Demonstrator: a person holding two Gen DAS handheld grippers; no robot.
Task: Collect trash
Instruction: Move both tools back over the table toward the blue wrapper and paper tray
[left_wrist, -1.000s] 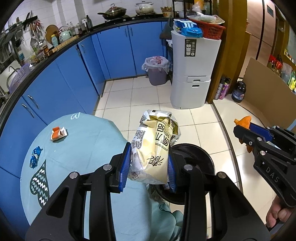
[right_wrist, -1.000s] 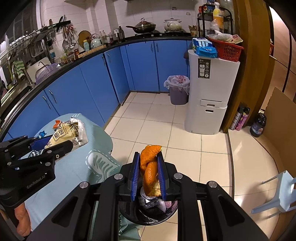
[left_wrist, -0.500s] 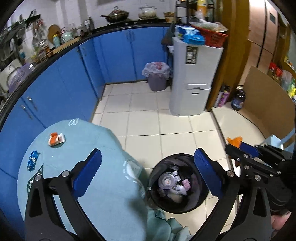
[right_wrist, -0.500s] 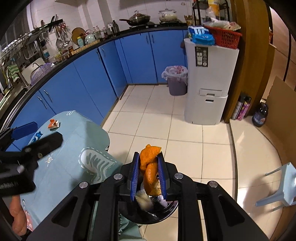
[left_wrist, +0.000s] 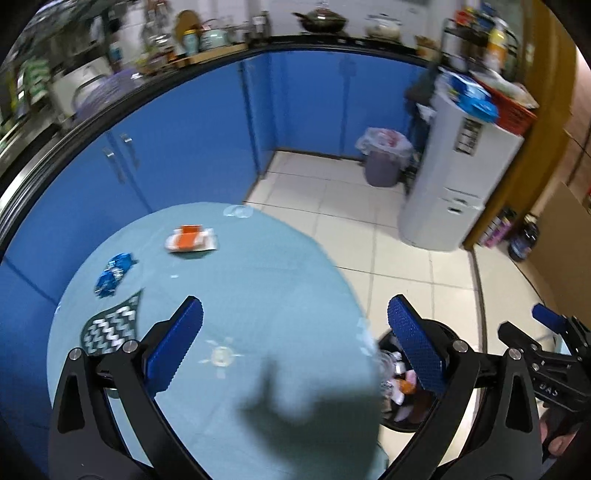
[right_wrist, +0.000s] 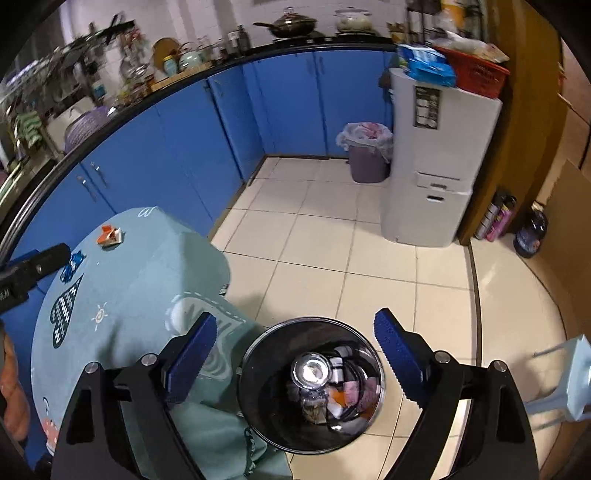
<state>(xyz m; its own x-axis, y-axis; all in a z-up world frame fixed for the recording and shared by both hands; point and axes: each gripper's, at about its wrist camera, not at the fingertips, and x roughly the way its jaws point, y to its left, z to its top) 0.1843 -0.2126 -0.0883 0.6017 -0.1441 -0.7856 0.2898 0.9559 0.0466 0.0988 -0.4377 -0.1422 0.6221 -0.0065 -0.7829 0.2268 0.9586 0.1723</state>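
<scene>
My left gripper (left_wrist: 295, 306) hangs open over the round table (left_wrist: 266, 266) with its teal cloth, nothing between its fingers. Two bits of trash lie on the far side of the table: an orange-and-white wrapper (left_wrist: 191, 239) and a small blue wrapper (left_wrist: 112, 273). My right gripper (right_wrist: 295, 319) is right above the black trash bin (right_wrist: 258, 369) on the floor beside the table. Its jaws are opening and nothing is between them. Orange peel (right_wrist: 335, 397) lies among the rubbish inside. The bin (left_wrist: 406, 426) also shows behind the left gripper's right finger.
Blue cabinets curve around the back under a cluttered counter. A lined grey bin (right_wrist: 365, 162) and a white appliance (right_wrist: 436, 177) with a red basket stand at the back right. Bottles (right_wrist: 495, 218) and a pale stool (right_wrist: 569, 380) are at the right.
The left gripper let go of the yellow snack bag, opened wide and swung left from over the bin to over the table. The right gripper opened and its orange peel fell into the bin.
</scene>
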